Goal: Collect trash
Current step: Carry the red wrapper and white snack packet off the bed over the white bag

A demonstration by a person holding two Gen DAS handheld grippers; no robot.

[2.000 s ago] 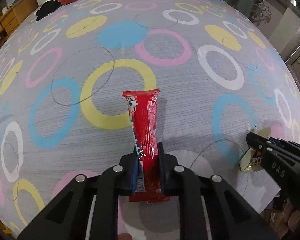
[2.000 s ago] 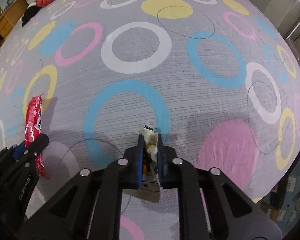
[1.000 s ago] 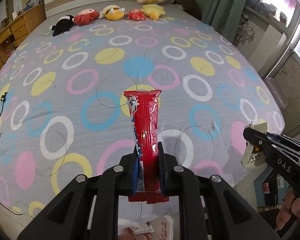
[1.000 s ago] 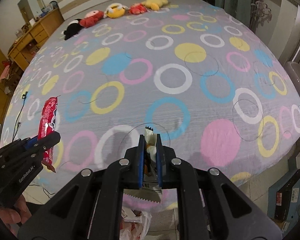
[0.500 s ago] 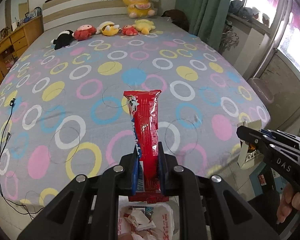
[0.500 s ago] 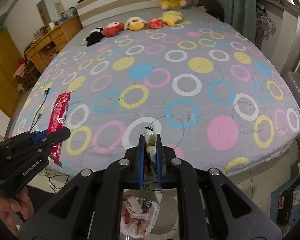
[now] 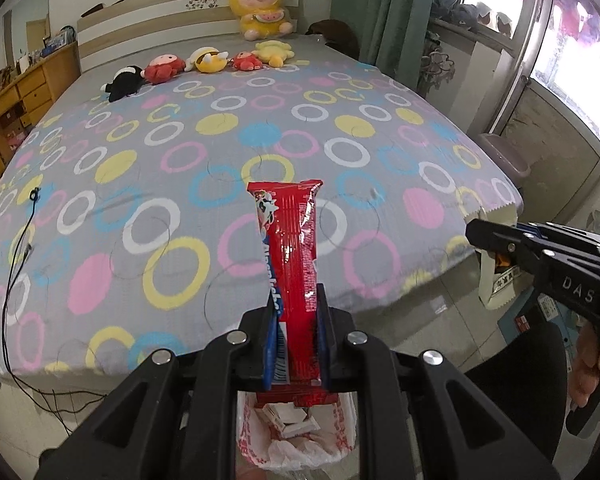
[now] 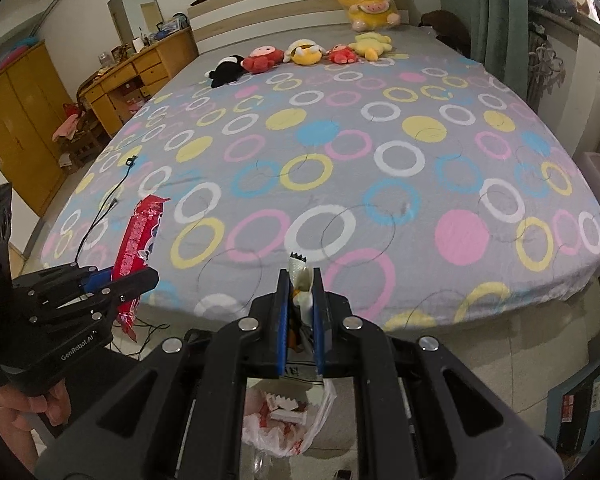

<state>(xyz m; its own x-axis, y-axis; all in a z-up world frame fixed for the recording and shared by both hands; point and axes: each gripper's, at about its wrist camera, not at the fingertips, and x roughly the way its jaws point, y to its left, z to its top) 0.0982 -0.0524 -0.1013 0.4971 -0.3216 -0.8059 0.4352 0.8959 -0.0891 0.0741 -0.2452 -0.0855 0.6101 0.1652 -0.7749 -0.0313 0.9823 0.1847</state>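
My left gripper (image 7: 296, 312) is shut on a long red snack wrapper (image 7: 290, 248) that stands upright between its pads; it also shows in the right wrist view (image 8: 138, 236). My right gripper (image 8: 301, 292) is shut on a small beige wrapper (image 8: 300, 276), seen at the right of the left wrist view (image 7: 496, 264). A white plastic trash bag (image 7: 296, 436) with several wrappers inside sits on the floor right below both grippers, and shows in the right wrist view (image 8: 288, 420). Both grippers are off the bed's foot edge.
The bed (image 7: 204, 168) has a grey sheet with coloured rings. Plush toys (image 7: 204, 60) line the headboard. A black cable (image 7: 12, 280) hangs over the bed's left edge. Wooden drawers (image 8: 140, 68) stand left, a grey bin (image 7: 504, 152) right, boxes (image 8: 580, 404) on the floor.
Both grippers have pulled back and up from the bed with their wrappers still held. The trash bag has come into view below them.
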